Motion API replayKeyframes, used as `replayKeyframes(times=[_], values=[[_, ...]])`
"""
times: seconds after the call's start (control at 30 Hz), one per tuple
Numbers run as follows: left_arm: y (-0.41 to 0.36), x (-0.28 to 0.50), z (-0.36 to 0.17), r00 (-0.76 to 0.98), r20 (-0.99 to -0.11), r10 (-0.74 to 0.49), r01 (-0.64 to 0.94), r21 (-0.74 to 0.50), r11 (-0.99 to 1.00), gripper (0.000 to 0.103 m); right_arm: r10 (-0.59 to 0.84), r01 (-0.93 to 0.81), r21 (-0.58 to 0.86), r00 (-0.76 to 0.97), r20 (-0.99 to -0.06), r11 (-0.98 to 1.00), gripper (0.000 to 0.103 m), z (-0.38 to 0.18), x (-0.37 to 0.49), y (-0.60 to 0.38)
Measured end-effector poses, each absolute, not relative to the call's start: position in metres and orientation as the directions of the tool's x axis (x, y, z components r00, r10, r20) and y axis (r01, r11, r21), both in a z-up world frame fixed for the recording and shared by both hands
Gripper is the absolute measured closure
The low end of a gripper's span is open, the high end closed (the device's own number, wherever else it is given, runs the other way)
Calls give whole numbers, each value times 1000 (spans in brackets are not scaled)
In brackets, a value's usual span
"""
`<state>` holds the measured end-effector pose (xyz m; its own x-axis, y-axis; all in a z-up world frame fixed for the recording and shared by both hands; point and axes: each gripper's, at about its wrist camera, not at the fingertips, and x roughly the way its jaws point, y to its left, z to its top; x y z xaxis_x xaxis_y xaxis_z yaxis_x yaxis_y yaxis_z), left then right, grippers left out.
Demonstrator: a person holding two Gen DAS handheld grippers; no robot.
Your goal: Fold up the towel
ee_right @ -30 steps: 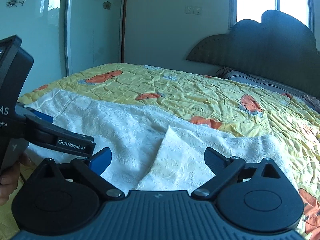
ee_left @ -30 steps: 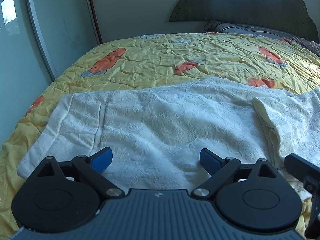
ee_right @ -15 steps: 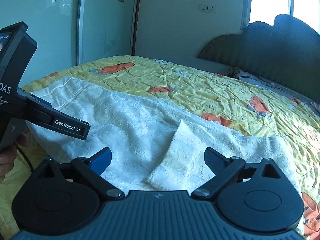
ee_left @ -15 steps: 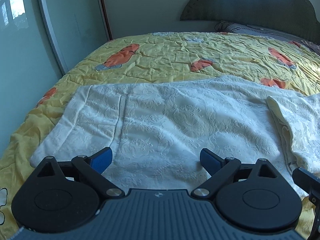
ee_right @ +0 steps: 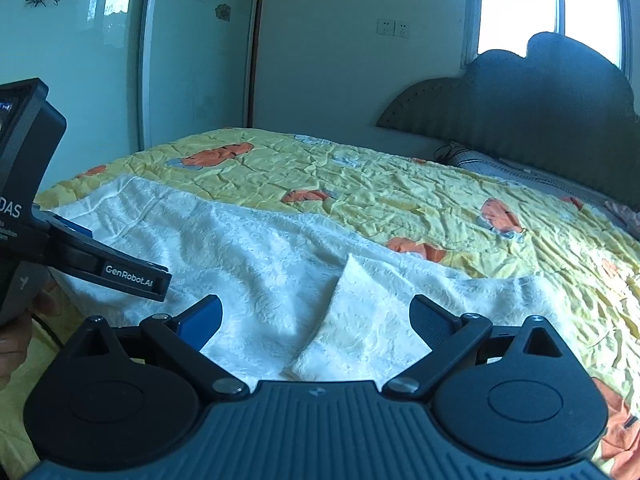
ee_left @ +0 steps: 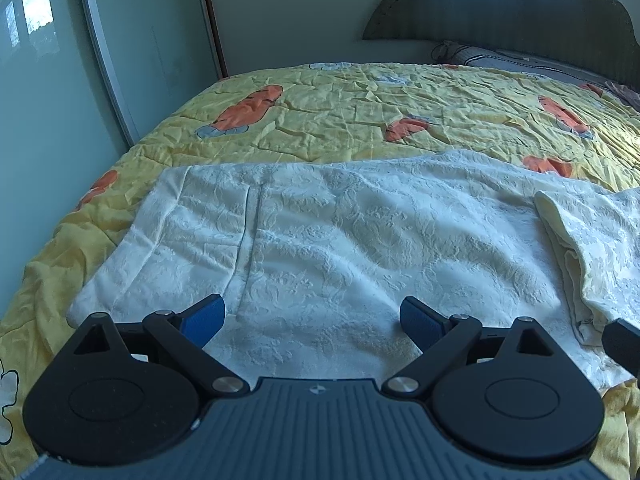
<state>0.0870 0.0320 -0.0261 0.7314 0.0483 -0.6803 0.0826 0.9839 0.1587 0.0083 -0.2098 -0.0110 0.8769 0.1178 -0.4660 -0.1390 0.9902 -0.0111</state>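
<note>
A white embossed towel (ee_left: 340,232) lies spread across the near part of the bed, with one corner flipped over on itself (ee_left: 576,248). My left gripper (ee_left: 312,318) hovers open above the towel's near edge, nothing between its blue pads. In the right wrist view the same towel (ee_right: 248,248) stretches left to right, and its folded-over flap (ee_right: 360,328) sits just ahead of my right gripper (ee_right: 318,322), which is open and empty. The left gripper's body (ee_right: 80,256) shows at the left of that view, held by a hand (ee_right: 16,340).
The bed carries a yellow quilt (ee_left: 360,112) with orange carrot prints. A dark headboard (ee_right: 540,120) and a pillow (ee_right: 488,164) stand at the far end. Mirrored wardrobe doors (ee_left: 60,100) run along the left side. A window (ee_right: 552,8) is behind the headboard.
Both grippers have drawn back and risen slightly, so more of the towel and its left edge shows. Both stay open; the towel has not moved.
</note>
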Motion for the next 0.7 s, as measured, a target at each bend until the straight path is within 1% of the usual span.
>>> replayKeyframes(times=[0.17,0.37,0.6,0.7], values=[[33,86,-26,733,-679,46,83,156,984,7,100,-129,-30,880,-463,991,2,-14,6,-203],[34,85,-25,731,-681,45,81,151,985,7,106,-176,-100,866,-488,979,2,-18,7,-190],[32,85,-25,732,-679,50,81,160,984,7,56,-159,-200,895,-443,967,2,-17,2,-179],[32,86,-25,729,-683,45,84,155,984,7,56,-159,-201,897,-438,966,2,-18,1,-179]])
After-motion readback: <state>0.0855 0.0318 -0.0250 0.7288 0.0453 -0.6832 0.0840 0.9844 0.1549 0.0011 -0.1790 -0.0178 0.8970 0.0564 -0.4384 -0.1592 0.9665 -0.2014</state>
